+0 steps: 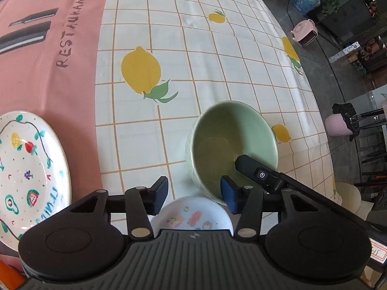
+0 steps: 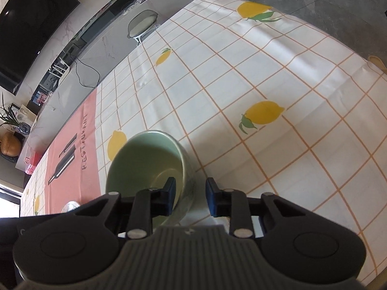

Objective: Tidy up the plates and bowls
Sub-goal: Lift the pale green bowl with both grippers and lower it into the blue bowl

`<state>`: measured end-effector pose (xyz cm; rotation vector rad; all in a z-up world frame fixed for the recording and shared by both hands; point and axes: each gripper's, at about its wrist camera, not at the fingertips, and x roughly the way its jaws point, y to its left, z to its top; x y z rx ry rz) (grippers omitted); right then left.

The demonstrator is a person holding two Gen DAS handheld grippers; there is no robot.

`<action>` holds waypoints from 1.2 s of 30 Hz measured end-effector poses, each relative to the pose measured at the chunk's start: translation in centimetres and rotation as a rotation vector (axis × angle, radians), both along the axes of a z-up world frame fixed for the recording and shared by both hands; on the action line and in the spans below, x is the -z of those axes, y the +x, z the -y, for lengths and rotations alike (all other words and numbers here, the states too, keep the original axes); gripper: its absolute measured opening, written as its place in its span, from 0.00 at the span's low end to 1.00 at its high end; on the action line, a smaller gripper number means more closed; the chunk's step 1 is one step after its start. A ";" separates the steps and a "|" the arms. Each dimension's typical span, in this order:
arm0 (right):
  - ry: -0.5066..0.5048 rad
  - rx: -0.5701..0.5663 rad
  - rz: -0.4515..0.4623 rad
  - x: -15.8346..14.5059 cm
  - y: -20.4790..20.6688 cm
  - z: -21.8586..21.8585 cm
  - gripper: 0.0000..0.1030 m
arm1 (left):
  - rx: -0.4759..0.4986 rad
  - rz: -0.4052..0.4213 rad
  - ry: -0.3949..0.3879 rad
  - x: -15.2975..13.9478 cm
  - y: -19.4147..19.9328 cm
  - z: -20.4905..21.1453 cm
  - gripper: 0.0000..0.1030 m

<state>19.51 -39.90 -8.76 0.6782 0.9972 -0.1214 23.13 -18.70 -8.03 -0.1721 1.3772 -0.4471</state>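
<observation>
A pale green bowl point(image 1: 232, 145) stands on the lemon-print tablecloth point(image 1: 193, 60). My right gripper point(image 2: 190, 198) straddles the near wall of that green bowl point(image 2: 145, 159): one finger is inside, the other outside, with a gap still showing beside the wall. Its inner finger point(image 1: 251, 166) shows inside the bowl in the left wrist view. My left gripper point(image 1: 193, 197) stands open just above a small white bowl point(image 1: 193, 215) with pink prints, one pad close to the green bowl's rim. A white plate point(image 1: 31, 169) painted with fruit lies at the left.
A pink placemat point(image 1: 48, 48) lettered RESTAURANT lies under the plate. The table's edge runs down the right, with a pink heater point(image 1: 304, 32), a pink stool point(image 1: 338, 125) and dark chairs point(image 1: 372, 149) on the floor beyond. A grey chair point(image 2: 142, 25) stands at the far side.
</observation>
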 end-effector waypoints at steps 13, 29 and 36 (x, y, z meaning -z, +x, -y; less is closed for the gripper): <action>-0.010 -0.026 0.037 -0.2 0.3 -0.3 0.11 | -0.020 -0.033 -0.055 0.5 -0.1 -0.4 0.21; 0.013 -0.059 0.136 -3.8 -1.5 -2.7 0.12 | -0.059 0.037 -0.024 -4.7 -2.4 -3.4 0.21; -0.014 -0.184 0.238 -8.6 -2.6 -8.5 0.12 | -0.132 0.103 -0.038 -9.8 -4.9 -9.9 0.21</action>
